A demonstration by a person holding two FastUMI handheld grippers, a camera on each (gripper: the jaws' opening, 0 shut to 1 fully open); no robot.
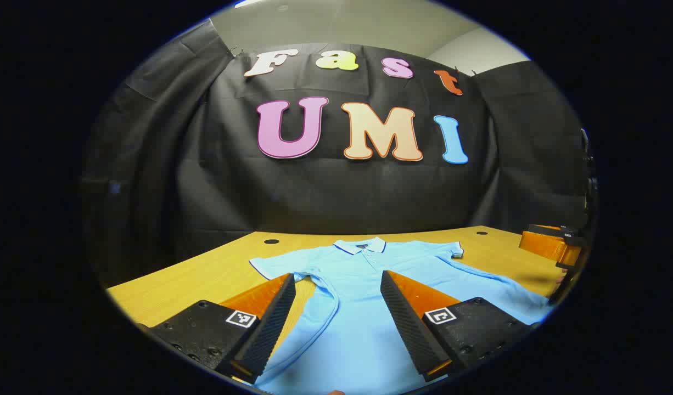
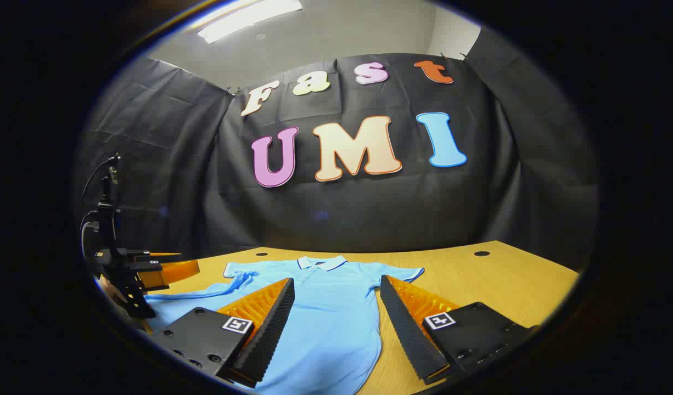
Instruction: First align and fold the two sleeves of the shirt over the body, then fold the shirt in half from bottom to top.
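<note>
Both grippers (image 1: 336, 285) (image 2: 336, 291) hovering wide open, nothing held, over the flat shirt (image 2: 325, 307); pinching each sleeve (image 1: 270, 266) hem squarely before folding inward.

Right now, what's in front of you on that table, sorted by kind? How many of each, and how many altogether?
Shirts: 1, a light blue polo shirt lying flat on the wooden table, collar toward the far edge.
Claws: 2, the left claw and the right claw, both open above the shirt.
Tables: 1.
Total: 4.
</note>
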